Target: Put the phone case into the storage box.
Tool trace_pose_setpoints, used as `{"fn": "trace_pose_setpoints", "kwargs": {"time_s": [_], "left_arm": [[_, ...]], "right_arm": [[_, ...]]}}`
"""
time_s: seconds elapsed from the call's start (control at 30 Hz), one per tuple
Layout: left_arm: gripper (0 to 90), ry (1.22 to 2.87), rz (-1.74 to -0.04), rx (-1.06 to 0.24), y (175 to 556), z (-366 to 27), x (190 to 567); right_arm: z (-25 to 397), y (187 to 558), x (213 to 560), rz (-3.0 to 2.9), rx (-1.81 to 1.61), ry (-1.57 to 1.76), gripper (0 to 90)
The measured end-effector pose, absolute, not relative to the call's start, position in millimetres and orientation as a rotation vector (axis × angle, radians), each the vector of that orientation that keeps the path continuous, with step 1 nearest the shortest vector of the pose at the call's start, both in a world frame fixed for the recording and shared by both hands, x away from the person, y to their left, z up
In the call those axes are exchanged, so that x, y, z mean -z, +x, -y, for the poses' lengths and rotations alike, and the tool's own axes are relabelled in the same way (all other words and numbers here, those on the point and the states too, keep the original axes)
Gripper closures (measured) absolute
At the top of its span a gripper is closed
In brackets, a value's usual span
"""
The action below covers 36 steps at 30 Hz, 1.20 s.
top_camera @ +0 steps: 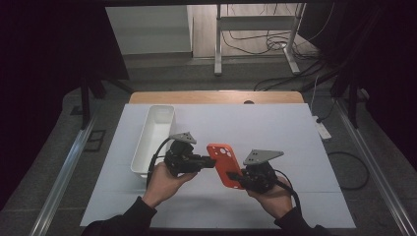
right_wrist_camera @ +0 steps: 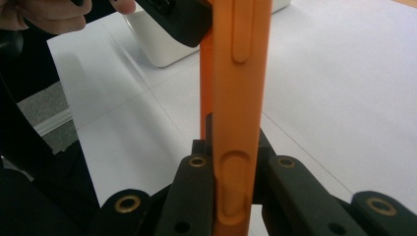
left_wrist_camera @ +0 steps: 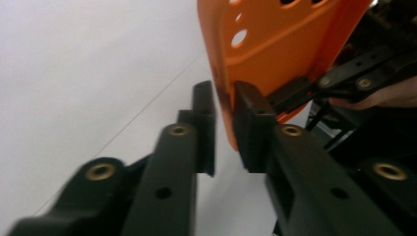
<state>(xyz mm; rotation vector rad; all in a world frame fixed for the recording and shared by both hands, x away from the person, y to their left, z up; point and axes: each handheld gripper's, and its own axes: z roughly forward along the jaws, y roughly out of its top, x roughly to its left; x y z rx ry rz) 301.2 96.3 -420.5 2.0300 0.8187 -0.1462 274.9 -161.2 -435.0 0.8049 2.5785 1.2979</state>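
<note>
The black fingers (right_wrist_camera: 196,169) of the right gripper (top_camera: 239,179) were squeezed tight on the bottom edge of a thin orange plastic phone case (top_camera: 225,163) with round camera holes. The left gripper (top_camera: 210,162) had its fingers (left_wrist_camera: 204,118) almost shut, pinching the case's side edge. The case was held up in the air above the white tabletop (top_camera: 275,132). A long white plastic bin (top_camera: 153,139) sat near the left hand (top_camera: 164,179).
</note>
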Motion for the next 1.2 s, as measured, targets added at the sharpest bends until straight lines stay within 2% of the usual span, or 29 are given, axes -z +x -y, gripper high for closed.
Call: {"fn": "trace_pose_setpoints", "kwargs": {"time_s": [0.27,0.53,0.93,0.97,1.03,1.1,1.17,1.2], "left_arm": [[88.6,2.014,-0.860,0.198,303.2,-99.0,422.7],[89.1,1.977,-0.894,0.273,306.6,-102.5,426.3],[89.1,1.981,-0.930,0.251,304.2,-97.0,426.0],[89.1,1.981,-0.937,0.241,303.5,-96.3,425.4],[89.1,1.982,-0.937,0.234,303.2,-95.7,425.3],[89.1,1.993,-0.934,0.222,302.5,-94.5,425.0],[89.1,1.997,-0.935,0.215,302.4,-94.1,425.2],[89.1,1.999,-0.939,0.207,302.4,-94.0,425.5]], "right_arm": [[161.0,275.6,435.8,-2.584,-1.292,0.805,85.1],[160.7,276.8,438.3,-2.588,-1.293,0.827,83.8],[157.8,275.3,439.8,-2.559,-1.272,0.809,63.3],[156.2,275.0,440.6,-2.555,-1.271,0.795,56.2],[153.6,274.5,441.4,-2.545,-1.251,0.784,48.3],[152.3,274.3,441.9,-2.542,-1.233,0.777,46.4],[150.3,274.0,442.6,-2.536,-1.226,0.780,38.9],[150.3,274.0,442.6,-2.536,-1.226,0.780,38.9]]}}
